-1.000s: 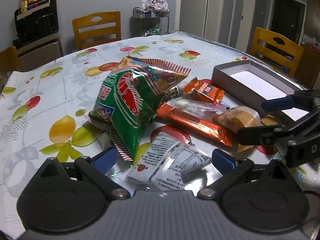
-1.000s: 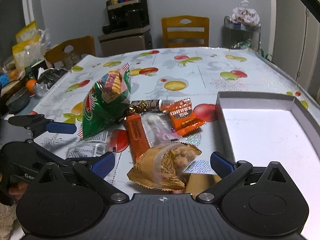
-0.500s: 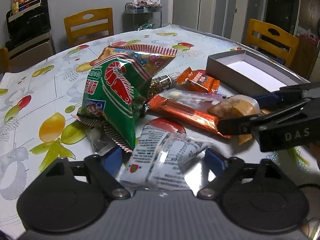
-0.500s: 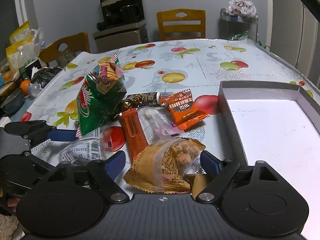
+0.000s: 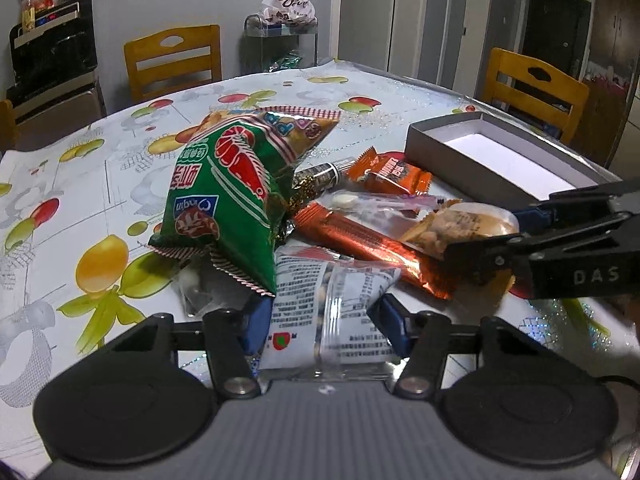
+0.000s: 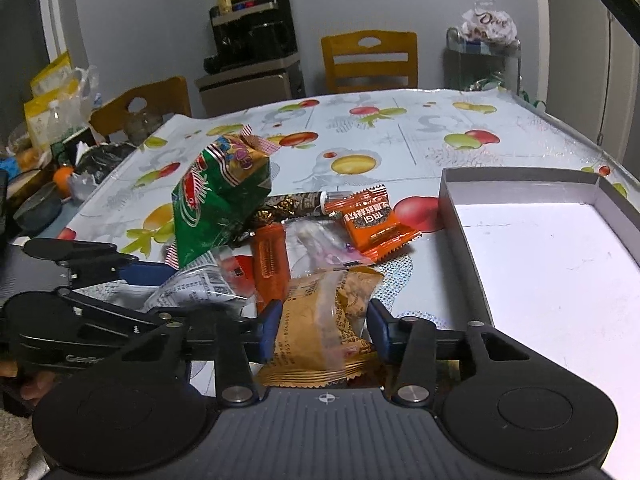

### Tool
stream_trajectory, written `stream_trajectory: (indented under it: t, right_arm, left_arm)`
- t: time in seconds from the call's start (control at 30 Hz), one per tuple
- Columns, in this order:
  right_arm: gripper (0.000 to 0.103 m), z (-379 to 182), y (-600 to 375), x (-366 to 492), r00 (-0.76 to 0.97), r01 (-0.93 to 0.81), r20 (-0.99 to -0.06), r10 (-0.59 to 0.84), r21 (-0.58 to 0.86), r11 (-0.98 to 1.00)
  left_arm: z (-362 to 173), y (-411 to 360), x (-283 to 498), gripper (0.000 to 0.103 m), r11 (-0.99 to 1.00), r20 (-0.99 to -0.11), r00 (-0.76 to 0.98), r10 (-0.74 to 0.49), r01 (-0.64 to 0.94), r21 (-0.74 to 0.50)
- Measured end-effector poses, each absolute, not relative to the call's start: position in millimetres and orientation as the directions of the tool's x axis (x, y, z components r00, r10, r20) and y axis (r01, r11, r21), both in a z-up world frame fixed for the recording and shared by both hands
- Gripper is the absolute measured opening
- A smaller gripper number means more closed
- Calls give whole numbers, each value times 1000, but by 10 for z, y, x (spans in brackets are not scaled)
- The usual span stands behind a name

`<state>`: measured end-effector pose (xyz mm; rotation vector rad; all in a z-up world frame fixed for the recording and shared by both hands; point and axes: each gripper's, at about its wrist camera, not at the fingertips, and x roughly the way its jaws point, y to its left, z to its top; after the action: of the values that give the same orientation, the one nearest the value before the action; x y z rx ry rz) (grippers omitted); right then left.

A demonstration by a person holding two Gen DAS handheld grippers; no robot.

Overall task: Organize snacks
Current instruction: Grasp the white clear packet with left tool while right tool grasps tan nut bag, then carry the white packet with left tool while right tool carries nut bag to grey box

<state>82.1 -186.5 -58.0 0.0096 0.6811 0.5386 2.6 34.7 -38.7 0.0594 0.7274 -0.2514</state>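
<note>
A heap of snacks lies on the fruit-print table. My left gripper [image 5: 326,326] is shut on a clear white printed packet [image 5: 326,308]; it also shows in the right wrist view [image 6: 200,286]. My right gripper [image 6: 326,330] is shut on a tan nut packet [image 6: 324,332], seen in the left wrist view too [image 5: 456,226]. A green shrimp-chip bag [image 5: 228,196] leans over the white packet. An orange bar [image 5: 372,244], a clear candy packet [image 5: 384,202] and an orange wafer packet [image 6: 372,220] lie between.
An open grey box with a white floor [image 6: 560,264] stands at the right of the pile, its near wall [image 5: 460,172] close to the right gripper. Wooden chairs [image 5: 172,60] stand round the table. Clutter sits on a side surface at far left [image 6: 44,152].
Both grippers have moved forward and closed: the left onto the white printed packet, the right onto the tan nut packet. The green bag now leans over the left fingers.
</note>
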Motion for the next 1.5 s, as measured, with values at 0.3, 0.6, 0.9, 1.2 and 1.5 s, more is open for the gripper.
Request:
stream_trajectory:
  t: [0.3,0.6,0.9,1.2,1.5]
  right_arm:
    - [42,-498,-2052,603,661,-517,-526,535,198,833]
    - [41,-413,-2270,473,658,-567,-475,584,199,800]
    - [40,-271,-2573,459,686,-559,-422,593,216,801]
    - [40,-218,-2941,534,744,-499,-383,547,225,837]
    - [40,-217,-3206,618,779,-447,-377,500,226,866]
  left_arm:
    - [-399,134,-153,54,979,-640,759,-117,196,53]
    - [-226,-3,-461,53,982,-609,787,-104,177,61]
    - [43,-277,-373,53,978,-575,811,-103,187,89]
    - [211,-585,-236,53,965,-562,819,-120,230,129]
    - [317,-849,-90,53,953,-549,822,-151,269,139]
